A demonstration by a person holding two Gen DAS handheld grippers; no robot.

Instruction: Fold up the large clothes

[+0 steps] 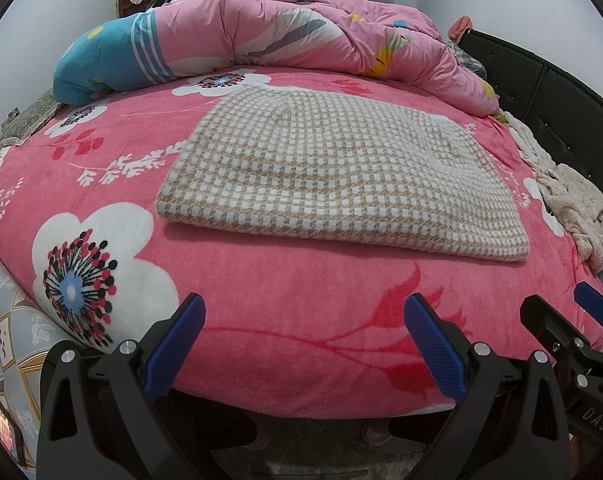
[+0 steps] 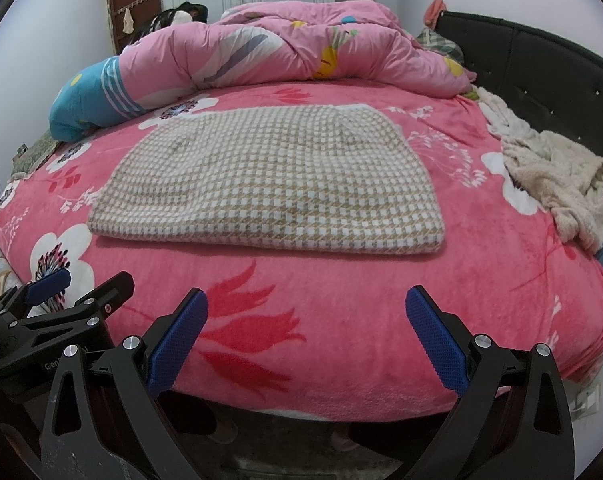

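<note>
Both claws held spread and empty over the near edge of the bed: left gripper (image 1: 304,314) with its blue, cross-hatched pads (image 1: 433,346) wide apart, right gripper (image 2: 306,312) likewise parted, black arms and silver pivot bolts framing each view. Gripped nothing; touched no cloth.

Seen at far left in the left wrist view: a grey patterned mattress side (image 1: 9,320) beneath a plush pink blanket (image 1: 285,320) printed with large white flowers and red tulip shapes. Farther back on the left, a rolled end of quilt in teal with pale stripes, running rightward into a crumpled pink quilt (image 1: 301,36) heaped along the far side.

Centred on the blanket, well apart from both claws: the folded garment (image 1: 333,172), a thick, fuzzy knit in a tan-and-white houndstooth check, laid flat as a rough rectangle with rounded corners, its folded edge toward the cameras. Same garment (image 2: 269,184) in the right wrist view, slightly left of centre.

To the right, near the blanket's edge: a rumpled cream fleece cloth (image 2: 557,184), shaggy and unfolded, lying just beside a black padded headboard (image 2: 541,64) studded with small buttons. White walls and a brown door (image 2: 133,4) behind.
</note>
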